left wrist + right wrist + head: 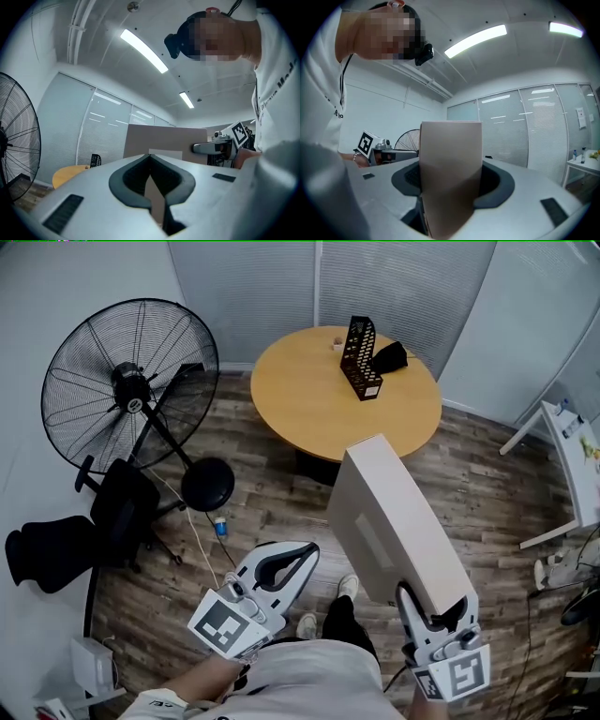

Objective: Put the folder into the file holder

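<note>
Dark object [390, 356] beside file holder [360, 358]

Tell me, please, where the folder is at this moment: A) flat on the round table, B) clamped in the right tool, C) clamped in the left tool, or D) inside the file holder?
B: the right tool is shut on the folder, away from the file holder on the round table; the left tool is shut on nothing.
</note>
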Motion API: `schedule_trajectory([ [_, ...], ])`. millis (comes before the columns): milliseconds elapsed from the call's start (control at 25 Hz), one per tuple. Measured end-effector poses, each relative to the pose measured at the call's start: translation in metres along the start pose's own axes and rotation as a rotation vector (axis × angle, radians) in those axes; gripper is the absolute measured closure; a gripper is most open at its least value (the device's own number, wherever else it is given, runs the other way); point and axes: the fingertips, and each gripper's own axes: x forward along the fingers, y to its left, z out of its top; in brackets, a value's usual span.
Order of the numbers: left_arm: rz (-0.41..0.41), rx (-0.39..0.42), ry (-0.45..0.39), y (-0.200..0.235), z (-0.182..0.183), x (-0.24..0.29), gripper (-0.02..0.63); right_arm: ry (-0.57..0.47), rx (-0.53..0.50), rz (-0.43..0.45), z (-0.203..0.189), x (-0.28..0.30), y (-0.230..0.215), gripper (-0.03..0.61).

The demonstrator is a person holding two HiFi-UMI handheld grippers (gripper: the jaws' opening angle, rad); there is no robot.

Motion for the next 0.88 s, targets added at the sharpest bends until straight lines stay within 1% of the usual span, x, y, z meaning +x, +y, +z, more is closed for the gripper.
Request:
schedule_trajectory([
  [280, 0.000, -0.002, -0.004, 0.010, -0.001, 0.033, 0.591, -0.017, 0.003, 0.009, 0.002, 0.016, -0.025, 0.284],
  [640, 0.012, -0.015, -0.003, 0.031, -0.002, 0.087, 0.591, -0.013, 0.021, 0.026, 0.004, 0.046, -0.071, 0.284],
  [880, 0.016, -0.002, 0.015, 0.038, -0.005, 0.125, 0.591, -0.022, 0.032, 0.038, 0.008, 0.060, -0.107, 0.284],
])
